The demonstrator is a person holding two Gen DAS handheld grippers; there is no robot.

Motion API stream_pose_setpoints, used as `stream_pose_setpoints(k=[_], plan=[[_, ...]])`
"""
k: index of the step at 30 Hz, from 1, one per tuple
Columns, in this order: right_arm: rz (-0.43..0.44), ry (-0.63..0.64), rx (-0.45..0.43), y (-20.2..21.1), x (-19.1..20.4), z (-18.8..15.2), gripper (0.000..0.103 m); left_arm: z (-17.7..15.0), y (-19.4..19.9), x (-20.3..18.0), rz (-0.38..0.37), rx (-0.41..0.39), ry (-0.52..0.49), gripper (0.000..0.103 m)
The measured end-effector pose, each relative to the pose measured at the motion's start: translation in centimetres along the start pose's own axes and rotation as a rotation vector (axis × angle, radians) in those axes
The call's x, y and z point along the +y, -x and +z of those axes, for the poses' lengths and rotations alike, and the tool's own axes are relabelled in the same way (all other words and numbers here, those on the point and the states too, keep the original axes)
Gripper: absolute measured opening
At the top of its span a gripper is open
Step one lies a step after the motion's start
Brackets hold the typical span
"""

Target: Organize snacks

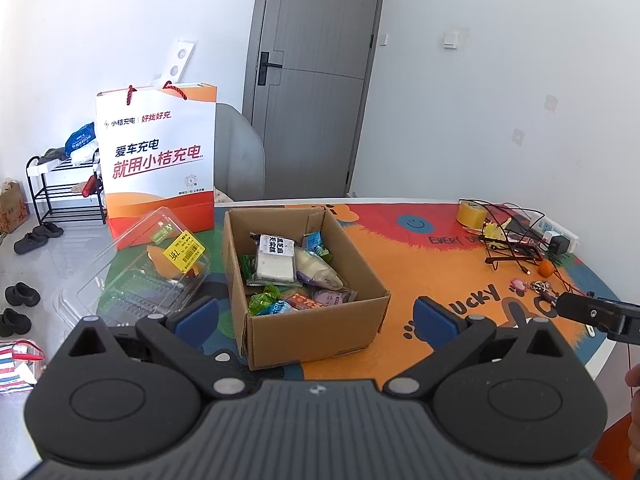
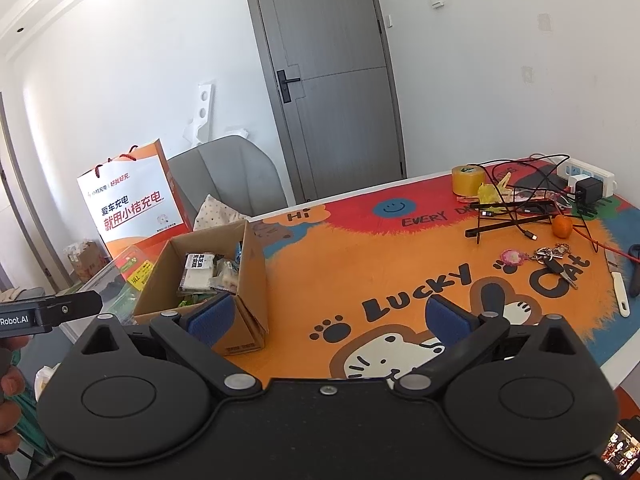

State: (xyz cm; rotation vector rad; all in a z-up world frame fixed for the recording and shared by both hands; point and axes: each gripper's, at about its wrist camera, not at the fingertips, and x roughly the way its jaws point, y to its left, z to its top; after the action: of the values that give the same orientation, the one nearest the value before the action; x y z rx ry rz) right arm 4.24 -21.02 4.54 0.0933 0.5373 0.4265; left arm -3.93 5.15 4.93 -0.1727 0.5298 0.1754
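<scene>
left fingers: we hold the left gripper (image 1: 314, 312) wide apart and empty, just in front of the box
right fingers: our right gripper (image 2: 330, 314) is spread wide too, nothing in it, over the desk (image 2: 360, 264)
snacks: wrapped snacks (image 1: 288, 276) piled inside the open cardboard box (image 1: 316, 332)
beside box: clear plastic tray (image 1: 152, 272), orange paper bag (image 1: 158, 160)

Both views are bright with even, soft daylight, and shadows on the counter (image 1: 400, 264) are faint. Fisheye distortion bends the door (image 2: 332, 76) and walls, with dark corners. A clear plastic box (image 1: 152, 276) shows pale glare; focus is sharp.
</scene>
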Motion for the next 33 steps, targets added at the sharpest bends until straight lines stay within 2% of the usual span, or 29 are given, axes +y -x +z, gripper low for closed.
stream_pose_setpoints(k=[33], plan=[[-0.016, 0.027, -0.014, 0.15, 0.4, -0.21, 0.103, 0.15, 0.6, -0.24, -0.028, 0.004, -0.008, 0.103]])
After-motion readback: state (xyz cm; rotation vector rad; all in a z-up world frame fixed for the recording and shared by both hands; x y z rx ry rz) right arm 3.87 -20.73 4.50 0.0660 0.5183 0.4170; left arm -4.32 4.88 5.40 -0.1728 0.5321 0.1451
